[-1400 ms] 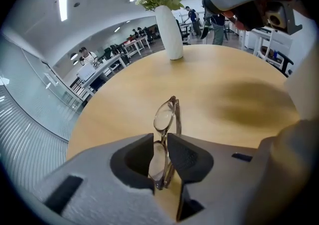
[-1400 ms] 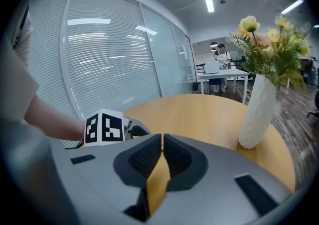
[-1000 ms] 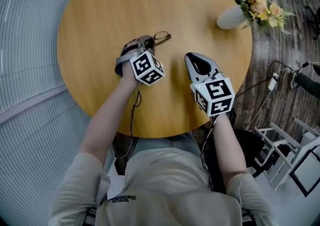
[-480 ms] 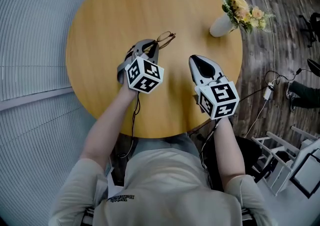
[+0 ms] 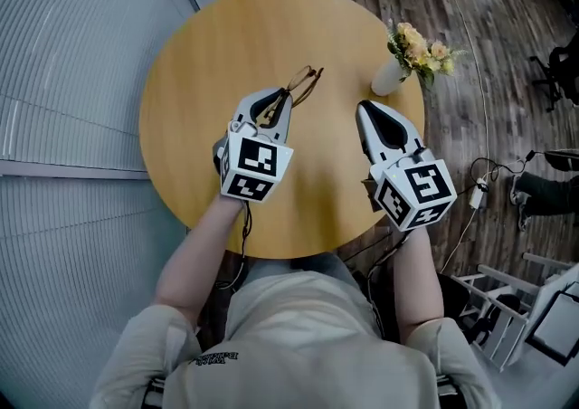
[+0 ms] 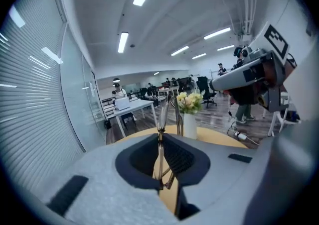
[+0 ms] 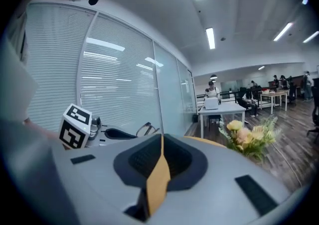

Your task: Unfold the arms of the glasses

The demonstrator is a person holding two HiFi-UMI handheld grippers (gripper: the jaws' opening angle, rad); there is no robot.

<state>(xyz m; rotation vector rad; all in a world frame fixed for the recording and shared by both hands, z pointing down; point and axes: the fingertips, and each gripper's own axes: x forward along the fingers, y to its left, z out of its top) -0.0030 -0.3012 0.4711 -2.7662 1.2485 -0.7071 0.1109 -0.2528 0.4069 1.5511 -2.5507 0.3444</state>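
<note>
Both tools hang side by side over a round wooden surface [image 5: 226,36], held out by the person [image 5: 308,344]. The left hand-held gripper [image 5: 283,97] is pinching the glasses [image 5: 306,83]. Its own view shows the jaws pressed on the thin metal frame, with one part caught low in the notch between the pads and the rest rising upright past the tips. In the head view the glasses stick out beyond those tips toward the far right, over the middle of the surface. They appear to be above the surface, not lying on it. Whether their arms are folded I cannot tell.

The right hand-held gripper [image 5: 365,108] is to the right of the left one, apart from it and from the glasses, and points away from the person. Its jaws are pressed together at the tips with nothing between them. Only a sliver of the yellow surface shows through the slit behind the tips.

A white vase [image 5: 387,80] of yellow flowers [image 5: 416,47] stands near the far right edge of the surface, just beyond the right tips. Dark wooden floor [image 5: 452,0] lies to the right and far side. Slatted blinds [image 5: 72,81] run along the left.
</note>
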